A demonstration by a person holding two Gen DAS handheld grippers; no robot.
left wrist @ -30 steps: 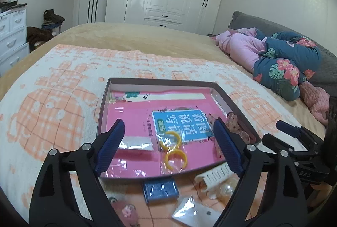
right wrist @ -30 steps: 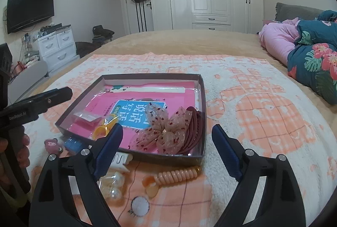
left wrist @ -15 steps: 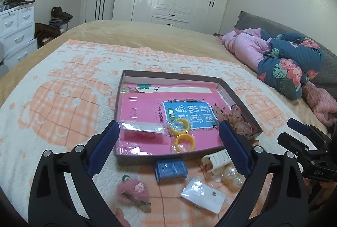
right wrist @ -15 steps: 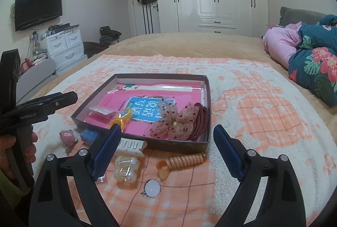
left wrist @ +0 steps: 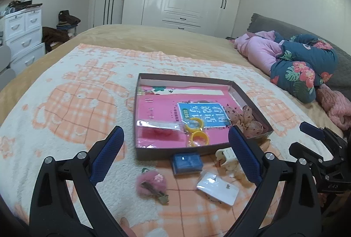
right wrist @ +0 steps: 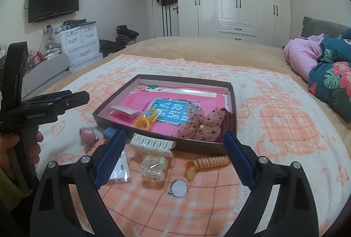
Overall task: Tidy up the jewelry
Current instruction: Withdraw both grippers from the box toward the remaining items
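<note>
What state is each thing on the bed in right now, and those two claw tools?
Left gripper: open, empty.
Right gripper: open, empty.
Box: lidless, partly filled.
Yellow rings: inside the box.
Sheer bow: inside the box.
White claw clip: outside, on the blanket.
Pink fuzzy clip: outside, on the blanket.
</note>
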